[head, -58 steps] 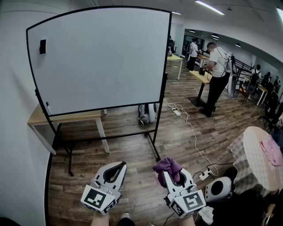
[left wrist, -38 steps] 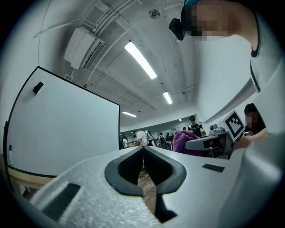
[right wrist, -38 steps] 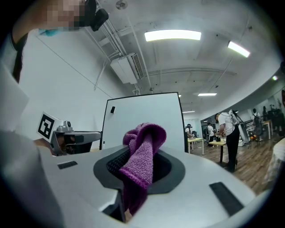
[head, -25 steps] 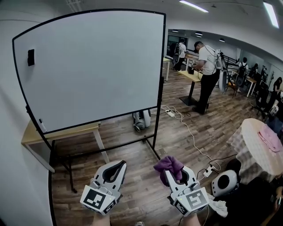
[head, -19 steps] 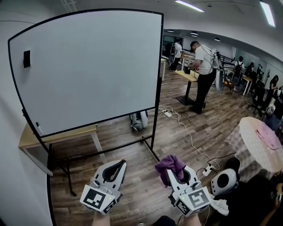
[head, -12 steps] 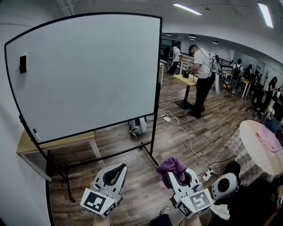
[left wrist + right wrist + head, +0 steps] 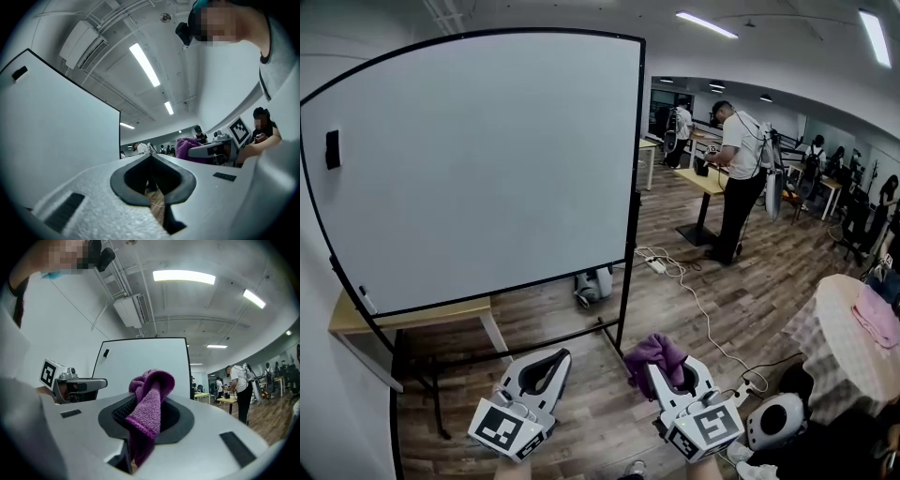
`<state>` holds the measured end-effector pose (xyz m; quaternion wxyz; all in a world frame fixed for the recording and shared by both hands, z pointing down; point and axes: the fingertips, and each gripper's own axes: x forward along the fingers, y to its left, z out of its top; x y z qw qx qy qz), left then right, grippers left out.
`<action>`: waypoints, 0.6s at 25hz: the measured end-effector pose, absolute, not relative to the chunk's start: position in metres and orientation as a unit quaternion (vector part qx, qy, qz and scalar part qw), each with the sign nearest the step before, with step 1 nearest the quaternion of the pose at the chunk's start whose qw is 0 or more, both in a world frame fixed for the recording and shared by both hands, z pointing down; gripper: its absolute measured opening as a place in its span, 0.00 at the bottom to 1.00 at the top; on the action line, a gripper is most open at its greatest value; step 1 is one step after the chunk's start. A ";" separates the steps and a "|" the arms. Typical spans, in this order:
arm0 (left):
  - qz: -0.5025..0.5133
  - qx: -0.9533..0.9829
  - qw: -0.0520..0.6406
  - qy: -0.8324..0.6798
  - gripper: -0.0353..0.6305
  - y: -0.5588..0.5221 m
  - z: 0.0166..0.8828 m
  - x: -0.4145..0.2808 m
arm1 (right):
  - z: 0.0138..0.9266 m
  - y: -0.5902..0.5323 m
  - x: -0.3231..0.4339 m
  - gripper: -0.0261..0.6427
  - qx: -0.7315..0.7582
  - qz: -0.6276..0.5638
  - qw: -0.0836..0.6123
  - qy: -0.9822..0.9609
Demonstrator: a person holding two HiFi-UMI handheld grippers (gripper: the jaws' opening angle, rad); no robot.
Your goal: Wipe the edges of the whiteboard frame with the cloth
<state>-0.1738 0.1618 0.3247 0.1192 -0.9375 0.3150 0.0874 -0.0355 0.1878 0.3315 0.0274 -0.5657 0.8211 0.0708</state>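
Wood-plank flooring (image 7: 769, 281) stretches under a large whiteboard (image 7: 487, 159), whose thin black frame (image 7: 628, 216) stands ahead of both claws and well apart from them. Low in the head view, the right claw (image 7: 652, 367) is clamped on the purple cloth (image 7: 654, 352), which bunches above the jaw tips and hangs down between them. Beside it, the left claw (image 7: 555, 356) has its jaws pressed together with nothing between them. A wooden tabletop (image 7: 403, 317) sits behind the board's lower edge, and a person (image 7: 739, 178) stands at a desk farther back.

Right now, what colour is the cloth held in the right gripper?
Purple. The fuzzy cloth shows best in the right gripper view.
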 end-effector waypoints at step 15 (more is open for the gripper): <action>0.162 -0.927 0.123 0.315 0.08 0.098 0.295 -0.060 | 0.317 0.093 0.060 0.15 -0.506 0.102 0.012 0.857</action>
